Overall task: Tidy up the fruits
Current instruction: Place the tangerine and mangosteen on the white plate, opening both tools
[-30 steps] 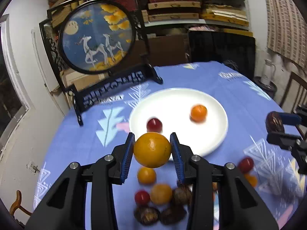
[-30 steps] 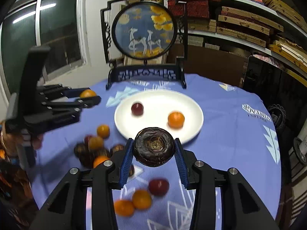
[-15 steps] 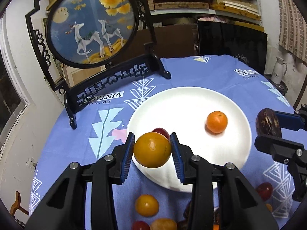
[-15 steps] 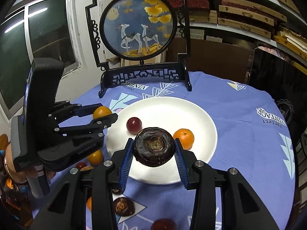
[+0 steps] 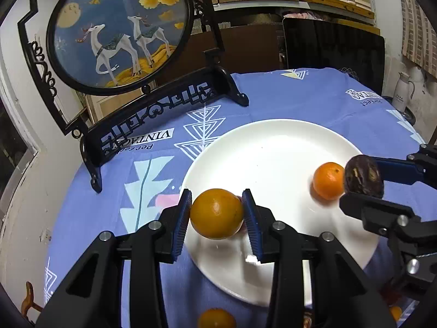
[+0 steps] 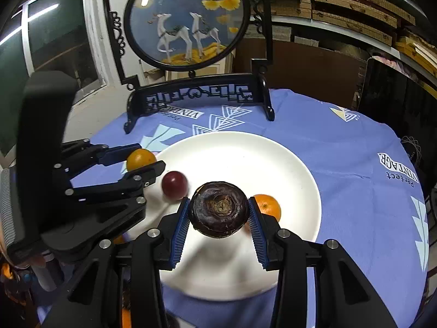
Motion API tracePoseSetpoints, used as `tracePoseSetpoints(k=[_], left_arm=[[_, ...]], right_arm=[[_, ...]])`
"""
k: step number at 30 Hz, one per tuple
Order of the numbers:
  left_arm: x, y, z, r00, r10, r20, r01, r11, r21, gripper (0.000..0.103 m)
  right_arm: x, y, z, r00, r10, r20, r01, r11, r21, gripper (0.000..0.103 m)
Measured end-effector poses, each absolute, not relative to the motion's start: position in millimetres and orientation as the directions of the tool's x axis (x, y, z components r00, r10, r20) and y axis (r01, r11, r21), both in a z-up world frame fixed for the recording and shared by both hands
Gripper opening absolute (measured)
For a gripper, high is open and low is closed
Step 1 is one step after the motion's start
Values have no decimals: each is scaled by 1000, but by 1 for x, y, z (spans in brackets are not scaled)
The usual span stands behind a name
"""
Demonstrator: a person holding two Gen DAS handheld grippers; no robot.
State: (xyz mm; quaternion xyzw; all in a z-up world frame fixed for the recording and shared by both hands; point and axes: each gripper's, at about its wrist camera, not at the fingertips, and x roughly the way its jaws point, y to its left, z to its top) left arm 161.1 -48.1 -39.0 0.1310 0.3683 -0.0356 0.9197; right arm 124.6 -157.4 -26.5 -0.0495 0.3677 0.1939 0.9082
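Note:
My left gripper [image 5: 216, 213] is shut on a yellow-orange fruit [image 5: 216, 213] and holds it over the near left rim of the white plate [image 5: 267, 142]. It also shows in the right wrist view [image 6: 141, 159]. My right gripper [image 6: 219, 213] is shut on a dark brown wrinkled fruit [image 6: 219, 210] above the plate's [image 6: 240, 153] front part. It shows in the left wrist view [image 5: 363, 176] too. On the plate lie a small orange [image 5: 327, 181] and a dark red round fruit [image 6: 174, 185].
A black framed round deer screen [image 5: 120, 30] stands on the blue tablecloth [image 5: 286, 93] behind the plate. More loose fruit [image 5: 215, 318] lies on the cloth near me. Shelves and a dark panel [image 5: 333, 46] stand behind the table.
Both grippers have moved forward with their fruit, from above the loose pile to over the plate. The plate and screen look closer.

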Motion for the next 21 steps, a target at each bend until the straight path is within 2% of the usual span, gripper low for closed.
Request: tracePoseSetpoints(k=[13,17,19,21], left_arm=[[202,-57,-58,704,80,-706,150,954,258,37],[215,-60,-65,691,88,-718,161,949,272,39],[217,-59,-65,694,104,-712,146,949,281,63],[216,-56,-63,708,105,-699,127,954,272,69]], right_arm=[[169,-158,-44,639,279,-717,-351,935,51,42],[181,-154,-50,628,262,-732,-348,937,38,46],[183,-153,-49,644,250,-723,-336,941,26,53],[180,-156,-45,656,259,-709,-337,941,32,55]])
